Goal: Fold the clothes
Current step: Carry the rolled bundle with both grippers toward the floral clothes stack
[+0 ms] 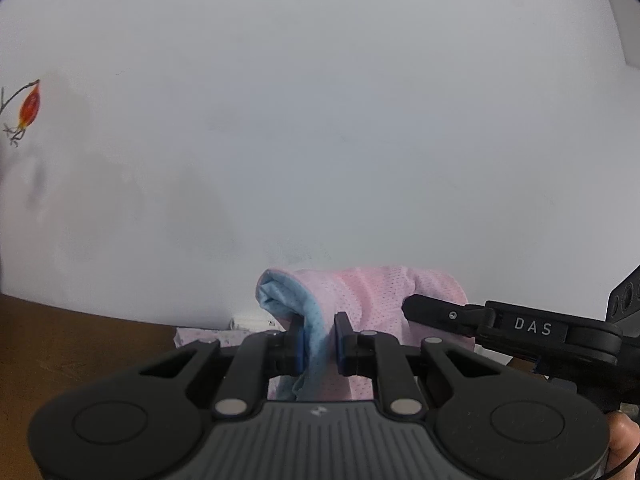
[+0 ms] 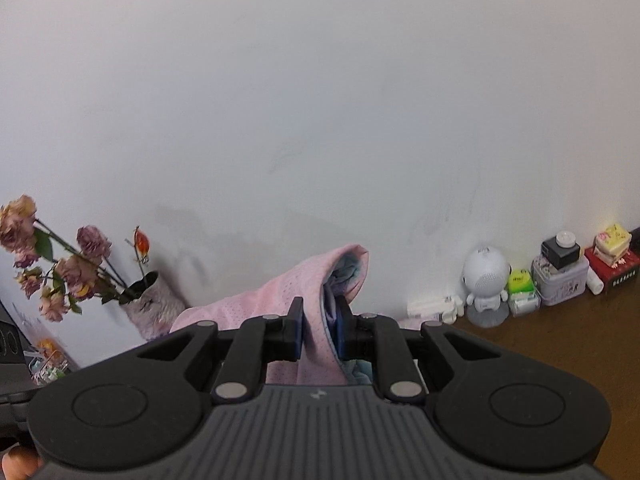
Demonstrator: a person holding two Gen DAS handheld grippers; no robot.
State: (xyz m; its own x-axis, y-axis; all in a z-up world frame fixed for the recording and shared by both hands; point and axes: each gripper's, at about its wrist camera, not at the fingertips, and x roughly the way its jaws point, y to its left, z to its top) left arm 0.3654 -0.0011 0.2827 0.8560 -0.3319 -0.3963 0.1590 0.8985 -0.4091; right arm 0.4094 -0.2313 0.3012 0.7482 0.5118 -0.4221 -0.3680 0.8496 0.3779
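Your left tongs [image 1: 320, 340] were clenched on a bunched fold of the pink mesh garment [image 1: 372, 292], with its pale blue inner side [image 1: 316, 320] showing right between the blue pads [image 1: 301, 344]. The cloth rose above the fingertips and draped back down between the fingers, held up off the brown surface [image 1: 60, 344] in front of the white wall [image 1: 320, 120]. In the left wrist view, your right tongs [image 1: 436, 314] came in from the right edge and reached into the same pink cloth just beside the left ones.

From the right wrist view, your right tongs [image 2: 320, 332] were likewise clamped on the garment [image 2: 280, 292], pink outside and blue lining [image 2: 348, 272] peeking at the folded top. The cloth ran off to the left from the grip.

Along the back edge of the surface [image 2: 560, 344], against the wall [image 2: 320, 100], stood a small white robot figurine [image 2: 486, 284], a green tissue pack [image 2: 520, 280], a lilac tin [image 2: 560, 284] with a black box [image 2: 560, 250] on top, and a red box [image 2: 612, 270]. Toward the back left stood a pale vase [image 2: 152, 304] of dried pinkish roses [image 2: 68, 264]. A part of your hand [image 2: 20, 464] showed at the lower left corner of that view.
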